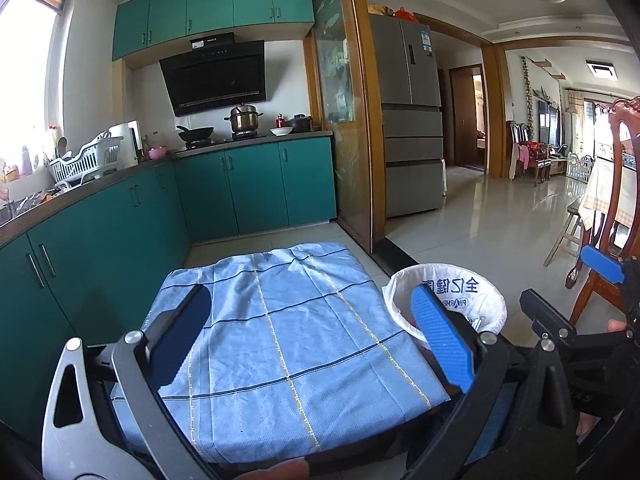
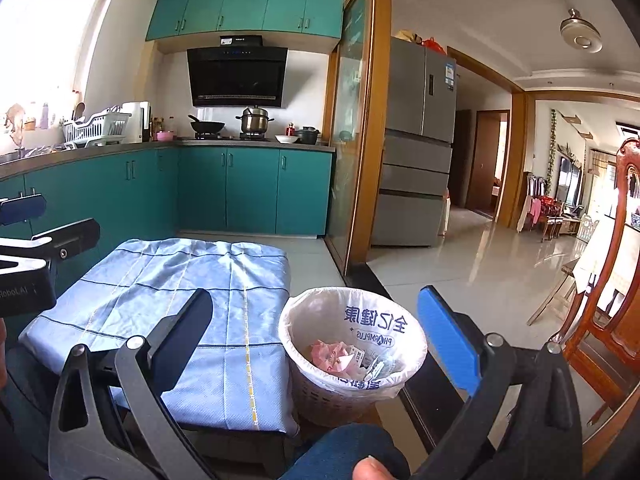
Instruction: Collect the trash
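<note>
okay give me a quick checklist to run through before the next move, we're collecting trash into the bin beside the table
1. Left gripper empty, jaws apart: ok.
2. Right gripper empty, jaws apart: ok.
3. Waste basket upright beside the table, its white bag liner folded over the rim: ok.
4. Room left in the basket above the crumpled paper trash: ok.
5. Trash still lying on the blue checked tablecloth: none visible, ok.
6. Trash on the floor near the basket or under the table: cannot tell.
</note>
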The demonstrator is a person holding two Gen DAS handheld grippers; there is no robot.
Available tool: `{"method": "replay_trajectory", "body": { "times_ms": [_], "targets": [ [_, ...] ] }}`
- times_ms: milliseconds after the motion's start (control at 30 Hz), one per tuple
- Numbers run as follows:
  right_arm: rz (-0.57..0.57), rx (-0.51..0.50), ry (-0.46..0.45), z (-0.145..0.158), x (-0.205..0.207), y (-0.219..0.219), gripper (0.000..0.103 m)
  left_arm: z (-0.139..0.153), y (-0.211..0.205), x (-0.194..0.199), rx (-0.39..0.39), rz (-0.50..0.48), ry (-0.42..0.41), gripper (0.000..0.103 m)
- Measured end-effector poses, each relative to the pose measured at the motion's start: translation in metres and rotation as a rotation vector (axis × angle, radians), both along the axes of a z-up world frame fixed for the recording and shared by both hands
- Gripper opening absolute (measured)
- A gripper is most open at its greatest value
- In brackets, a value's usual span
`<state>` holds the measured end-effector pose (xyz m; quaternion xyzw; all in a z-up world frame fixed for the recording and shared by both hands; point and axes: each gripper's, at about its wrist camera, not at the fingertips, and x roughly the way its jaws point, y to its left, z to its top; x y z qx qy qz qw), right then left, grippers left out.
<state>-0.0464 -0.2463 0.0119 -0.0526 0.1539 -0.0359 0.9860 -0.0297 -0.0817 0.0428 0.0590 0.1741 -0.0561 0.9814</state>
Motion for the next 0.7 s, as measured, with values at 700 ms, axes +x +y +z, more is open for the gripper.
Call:
{"method": "replay_trajectory", "body": {
  "times_ms": [700],
  "targets": [
    [-0.004, -0.011, 0.009, -0.0062, 0.0000, 0.0069, 0.100, -0.0075, 0.0062, 0.0061, -0.024, -0.010, 0.025, 0.100]
  ]
}}
